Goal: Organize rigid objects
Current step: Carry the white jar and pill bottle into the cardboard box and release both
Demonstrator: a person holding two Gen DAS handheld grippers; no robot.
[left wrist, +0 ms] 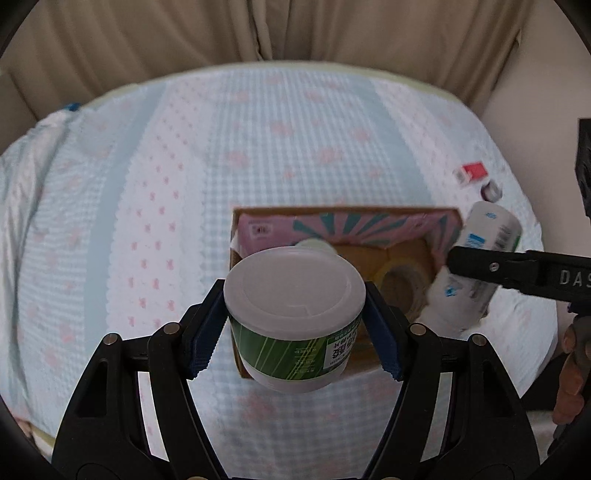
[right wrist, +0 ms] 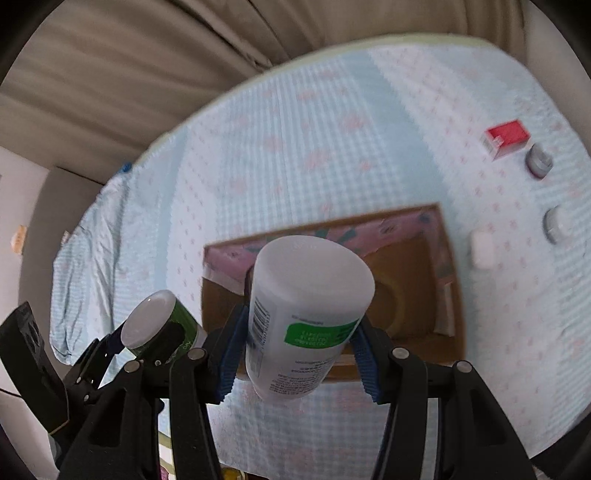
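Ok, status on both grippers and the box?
Left gripper shut on green tub. Right gripper shut on white bottle. Both over open box; tape roll inside.

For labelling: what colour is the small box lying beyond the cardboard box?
Red small box, clearest in the right wrist view.

A bed point(left wrist: 207, 155) fills most of both views, covered in a pale blue and white quilted spread point(right wrist: 332, 122) with broad stripes and small pink flower prints. At its left edge the cover bunches into loose folds point(left wrist: 22, 192). Behind the bed hang beige curtains point(left wrist: 258, 29) in long vertical pleats, drawn closed. A plain off-white wall point(left wrist: 532, 92) stands at the right, another pale wall point(right wrist: 40, 206) at the left. The light is soft and even.
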